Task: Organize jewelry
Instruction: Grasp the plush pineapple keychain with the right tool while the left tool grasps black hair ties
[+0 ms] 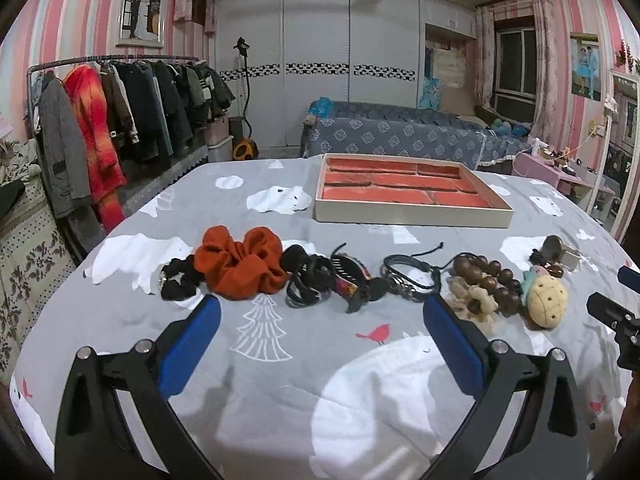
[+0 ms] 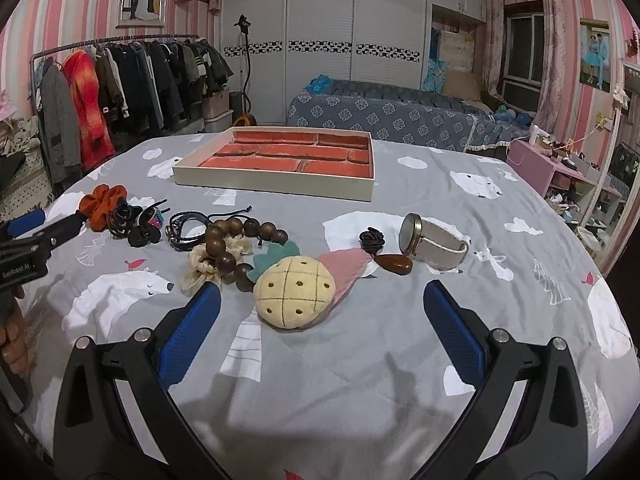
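Both claws spread, empty tray [image 1: 412,216], possibly wooden beads [image 2: 232,240]

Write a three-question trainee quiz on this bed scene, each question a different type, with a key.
1. True or false: the red-lined tray already holds some of the jewelry.
2. Multiple choice: in the right wrist view, what lies directly beside the amber pendant? A) the orange scrunchie B) the watch with a pale strap C) the black hair claw
3. Fill in: the wooden bead bracelet lies partly on top of a cream ______ hair tie.

Key
1. False; every compartment is bare.
2. B
3. flower-shaped

Both the left gripper and the right gripper are open, holding nothing.
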`<state>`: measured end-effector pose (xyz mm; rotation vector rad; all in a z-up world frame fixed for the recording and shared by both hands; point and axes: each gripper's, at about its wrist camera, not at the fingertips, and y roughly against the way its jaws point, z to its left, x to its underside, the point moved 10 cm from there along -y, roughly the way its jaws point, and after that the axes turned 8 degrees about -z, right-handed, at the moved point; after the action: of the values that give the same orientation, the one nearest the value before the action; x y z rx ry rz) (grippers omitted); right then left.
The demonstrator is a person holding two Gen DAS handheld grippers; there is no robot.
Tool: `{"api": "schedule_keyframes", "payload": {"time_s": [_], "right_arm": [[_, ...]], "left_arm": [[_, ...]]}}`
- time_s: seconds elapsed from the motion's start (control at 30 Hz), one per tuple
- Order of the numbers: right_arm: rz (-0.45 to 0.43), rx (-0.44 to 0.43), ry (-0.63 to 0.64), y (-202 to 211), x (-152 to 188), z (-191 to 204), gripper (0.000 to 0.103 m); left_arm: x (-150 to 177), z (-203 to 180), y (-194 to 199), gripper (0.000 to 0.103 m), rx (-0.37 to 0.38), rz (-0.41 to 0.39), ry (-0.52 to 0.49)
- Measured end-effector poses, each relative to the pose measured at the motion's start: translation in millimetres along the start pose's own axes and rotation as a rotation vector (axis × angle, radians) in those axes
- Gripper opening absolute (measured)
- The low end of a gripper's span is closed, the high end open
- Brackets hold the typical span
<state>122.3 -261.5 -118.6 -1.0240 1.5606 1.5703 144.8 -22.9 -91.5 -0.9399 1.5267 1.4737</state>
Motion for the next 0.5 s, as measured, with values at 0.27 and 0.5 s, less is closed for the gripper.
{"api": "schedule_keyframes", "payload": {"time_s": [0.27,0.5], "right_arm": [[0.04,0.002,0.003,-15.9,4.5,3.4,0.098],[0.091,0.01,0.02,-34.4,10.4,5.8,0.092]], "left_arm": [[6.9,4.0,-8.1,0.099,-0.001,0.022,-0.004],[12.8,8.3,-20.8,0.099,0.006,0.044,0.001]]}}
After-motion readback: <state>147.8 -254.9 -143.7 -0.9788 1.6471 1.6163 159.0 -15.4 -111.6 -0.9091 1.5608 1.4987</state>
